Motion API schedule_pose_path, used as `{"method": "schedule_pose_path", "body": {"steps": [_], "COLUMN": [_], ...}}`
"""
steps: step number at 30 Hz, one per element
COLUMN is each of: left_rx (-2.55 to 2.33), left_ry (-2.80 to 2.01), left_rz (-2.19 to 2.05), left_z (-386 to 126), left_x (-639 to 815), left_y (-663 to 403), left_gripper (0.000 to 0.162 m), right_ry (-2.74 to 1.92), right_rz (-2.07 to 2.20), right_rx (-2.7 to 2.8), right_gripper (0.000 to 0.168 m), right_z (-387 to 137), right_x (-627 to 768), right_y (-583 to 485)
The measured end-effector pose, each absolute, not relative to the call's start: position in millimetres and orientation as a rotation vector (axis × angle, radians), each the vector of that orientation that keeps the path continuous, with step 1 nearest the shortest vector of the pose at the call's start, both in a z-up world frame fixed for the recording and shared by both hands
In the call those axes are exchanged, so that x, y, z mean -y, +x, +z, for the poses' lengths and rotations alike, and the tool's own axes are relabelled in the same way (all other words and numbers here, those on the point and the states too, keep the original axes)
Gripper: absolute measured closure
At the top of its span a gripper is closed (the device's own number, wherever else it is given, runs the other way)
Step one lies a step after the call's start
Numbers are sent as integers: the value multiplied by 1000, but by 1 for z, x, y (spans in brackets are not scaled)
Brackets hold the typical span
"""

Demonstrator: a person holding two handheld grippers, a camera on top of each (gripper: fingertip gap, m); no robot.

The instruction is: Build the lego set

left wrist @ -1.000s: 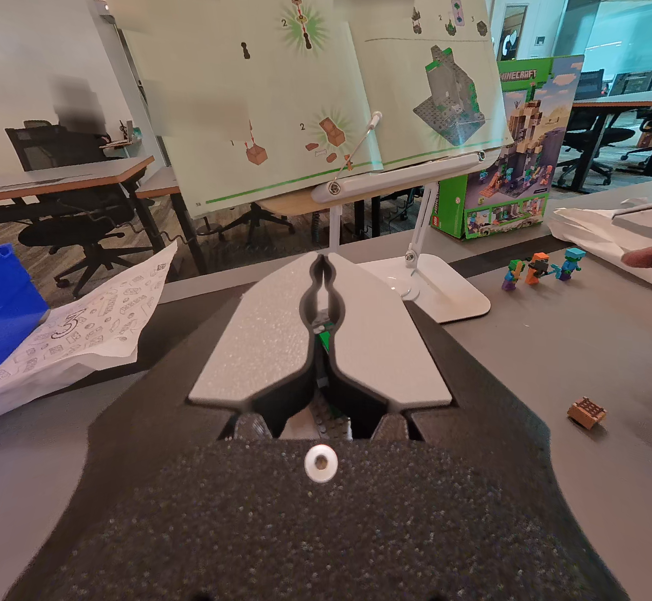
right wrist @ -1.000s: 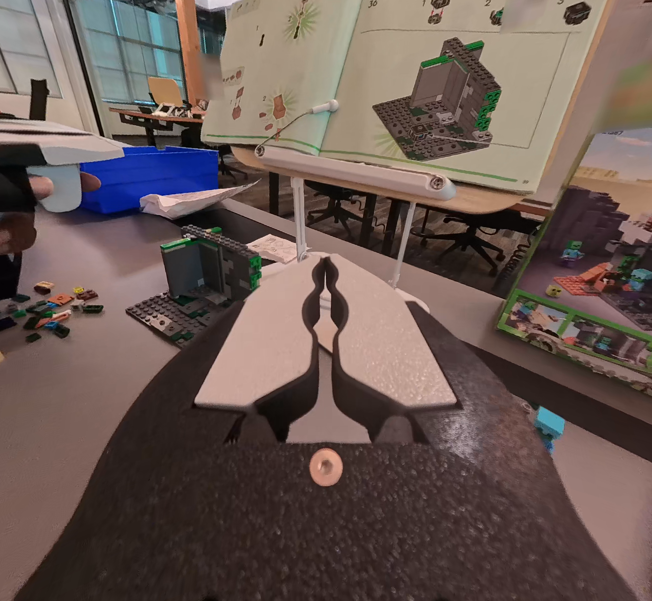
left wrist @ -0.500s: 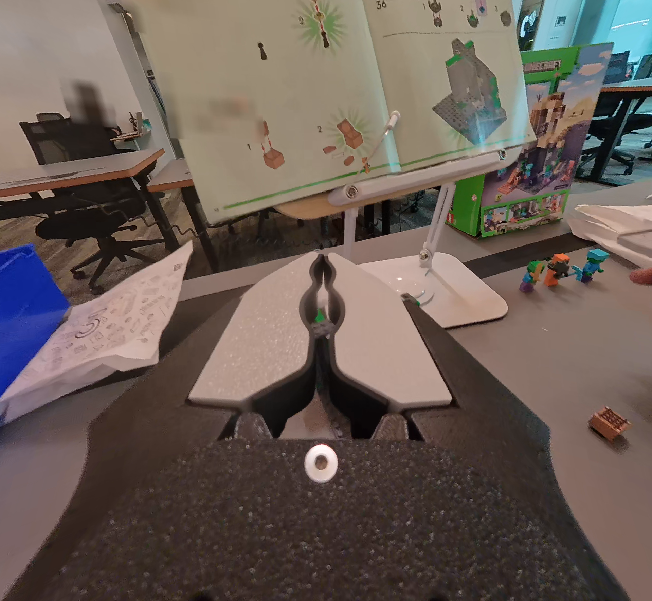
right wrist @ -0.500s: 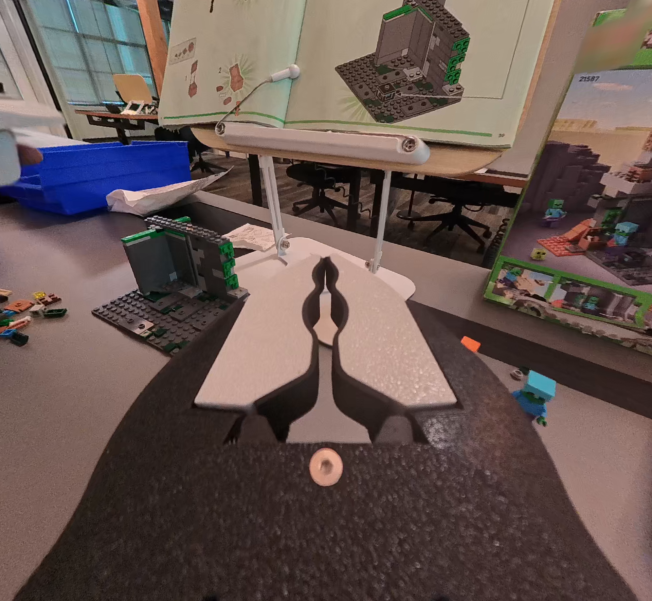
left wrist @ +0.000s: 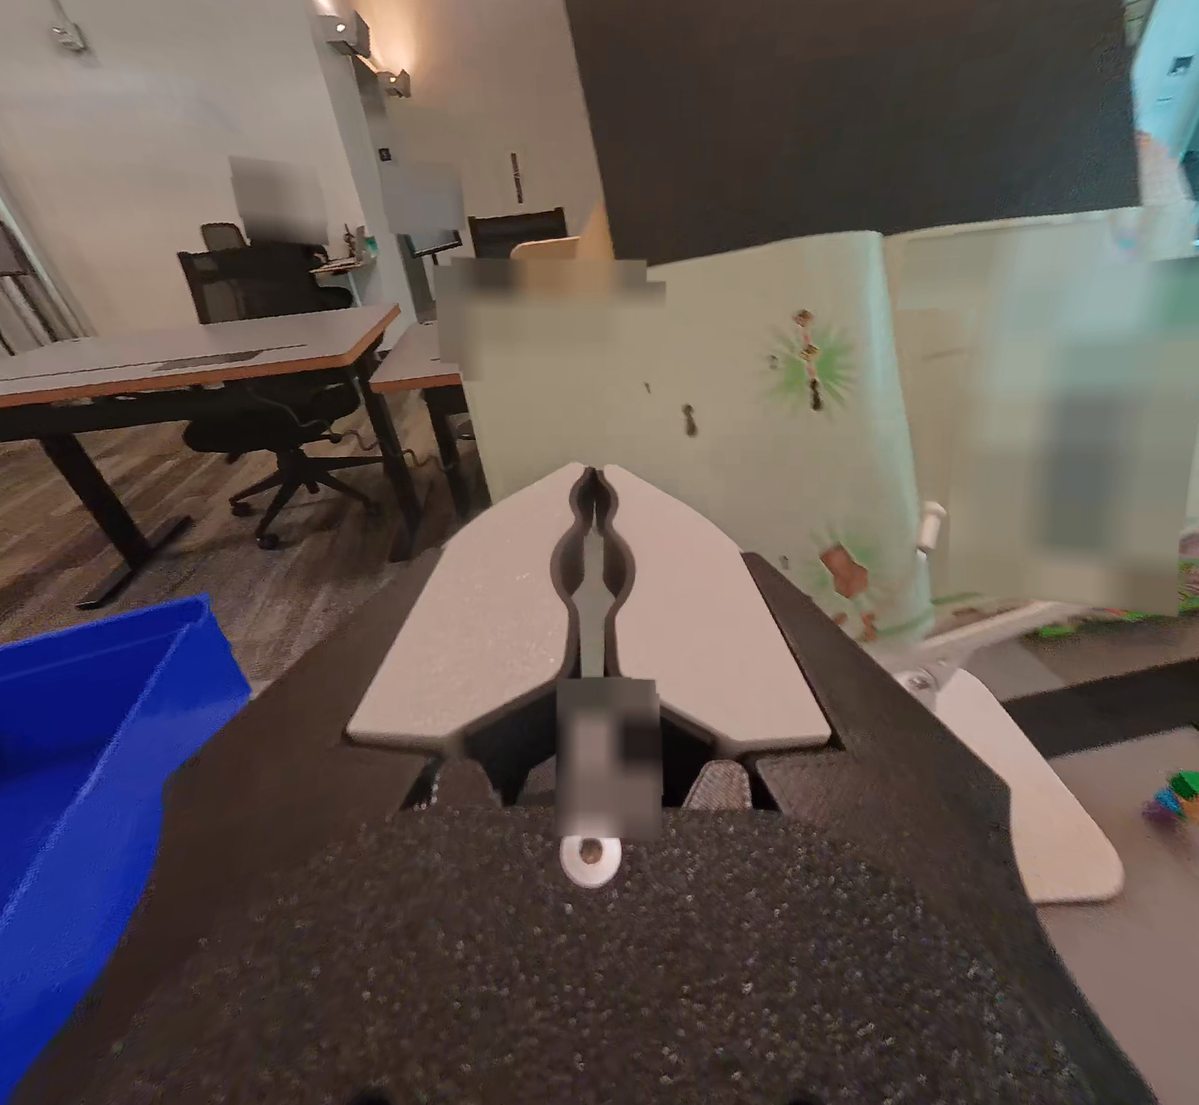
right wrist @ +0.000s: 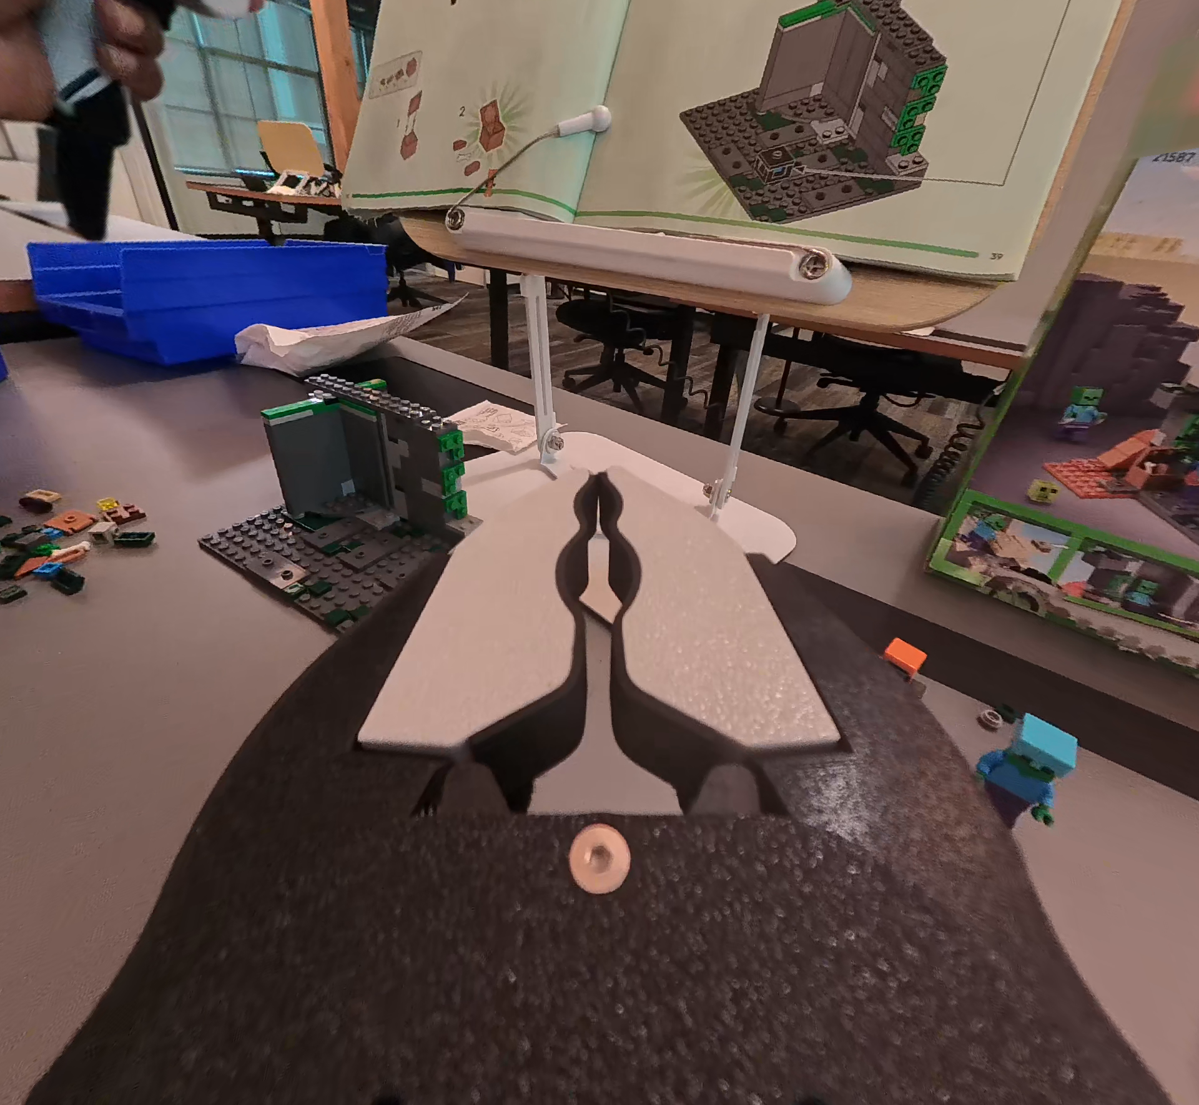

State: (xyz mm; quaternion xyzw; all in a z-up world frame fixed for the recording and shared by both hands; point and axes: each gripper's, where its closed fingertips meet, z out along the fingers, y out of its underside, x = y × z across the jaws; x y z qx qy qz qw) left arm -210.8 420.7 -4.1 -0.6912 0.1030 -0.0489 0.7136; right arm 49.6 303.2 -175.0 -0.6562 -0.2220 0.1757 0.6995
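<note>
Both hand-held grippers are closed on nothing: left hand-held gripper (left wrist: 593, 477) is up in the air, right hand-held gripper (right wrist: 598, 480) sits low over the table (right wrist: 143, 672). Half-built lego set (right wrist: 353, 493) stands just left of it, under the instruction booklet (right wrist: 714, 68).

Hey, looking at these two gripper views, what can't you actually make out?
- Left hand-held gripper, left wrist view: a mosaic patch covers the gap behind its tips, so any held piece is hidden.
- Booklet, left wrist view: motion-blurred and partly patched.
- Loose pieces, right wrist view: too small to identify.
- Box, right wrist view: cut off by the right edge.
</note>
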Motion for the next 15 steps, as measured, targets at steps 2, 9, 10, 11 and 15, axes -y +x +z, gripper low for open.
{"method": "schedule_pose_path", "body": {"steps": [2,9,10,11,15], "left_rx": [-204,-201,-204,-209,-223], "left_ry": [-1545,-1556,-1553,-1547,-1520], "left_rz": [-85,-55,-45,-40,-42], "left_z": [0,2,3,3,9], "left_x": [-438,-469,-472,-474,-481], "left_y": [-219,-226,-226,-225,-223], "left_gripper": [162,162,162,162,162], "right_ry": [-1463,-1460,-1463,-1465,-1469], "right_rz": [388,382,380,380,383], "right_rx": [508,551,556,559,565], "right_gripper": [168,168,168,168,168], "right_z": [-176,-181,-182,-183,-186], "right_x": [-303,-302,-302,-302,-303], "right_y": [49,44,43,42,42]}}
